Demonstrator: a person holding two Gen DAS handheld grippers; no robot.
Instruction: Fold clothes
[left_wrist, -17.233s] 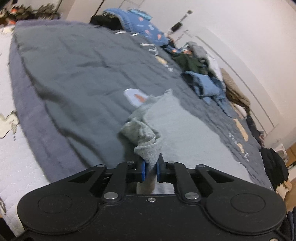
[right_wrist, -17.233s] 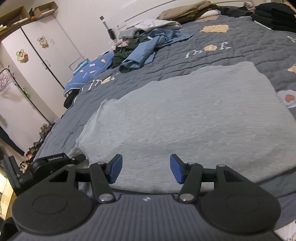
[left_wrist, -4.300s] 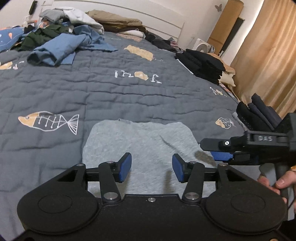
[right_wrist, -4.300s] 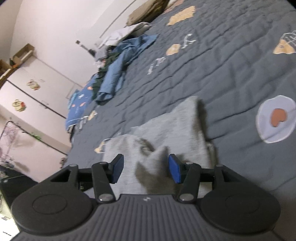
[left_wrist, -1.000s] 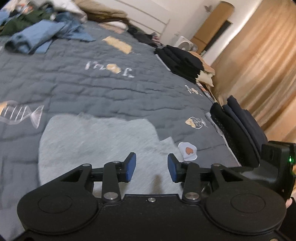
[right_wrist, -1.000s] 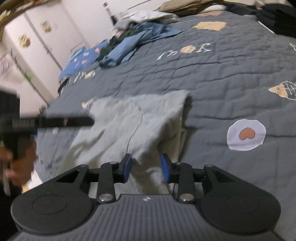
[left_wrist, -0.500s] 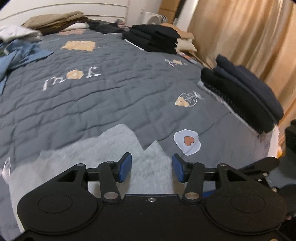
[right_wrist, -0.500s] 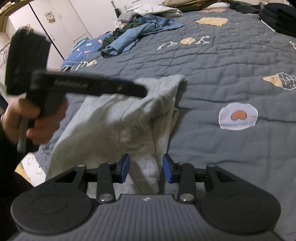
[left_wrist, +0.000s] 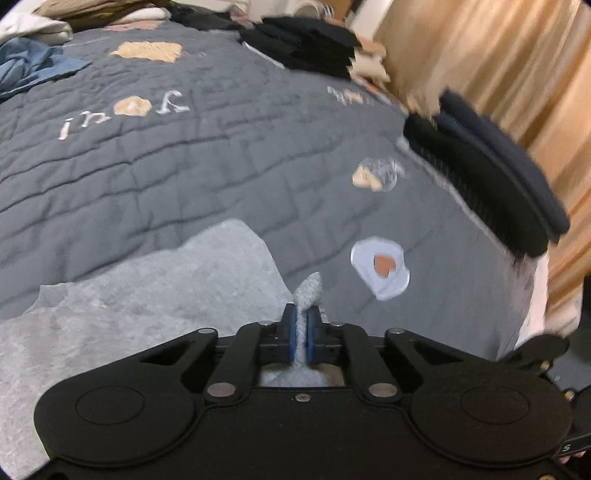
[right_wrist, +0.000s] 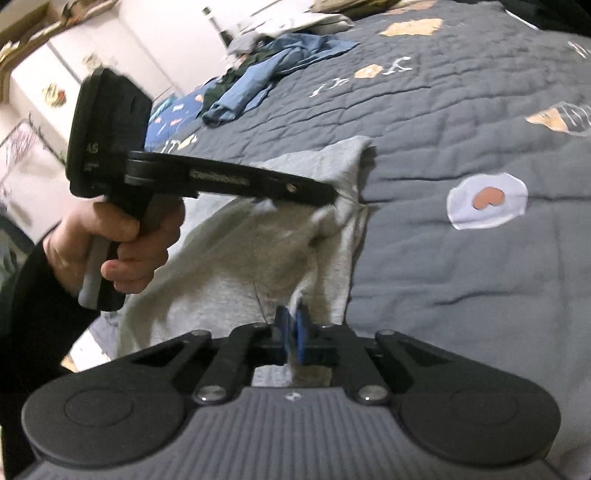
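A light grey folded garment (left_wrist: 147, 295) lies on the dark grey quilted bedspread (left_wrist: 184, 166). My left gripper (left_wrist: 302, 325) is shut on a pinched corner of the grey garment, and a tuft of cloth sticks up past its blue pads. In the right wrist view the same grey garment (right_wrist: 240, 266) is lifted and bunched. My right gripper (right_wrist: 291, 325) is shut on its near edge. The left gripper (right_wrist: 328, 194) reaches in from the left, held by a hand (right_wrist: 118, 236), and grips the cloth higher up.
Stacks of folded dark clothes (left_wrist: 480, 170) sit at the bed's right edge, with more (left_wrist: 306, 44) further back. A heap of blue and green clothes (right_wrist: 266, 74) lies at the far side. A tan curtain (left_wrist: 498, 66) hangs on the right. White wardrobes (right_wrist: 92, 55) stand beyond.
Both grippers have gone from open to shut on the grey garment's edge within the last half second. The cloth is now lifted and bunched between them.
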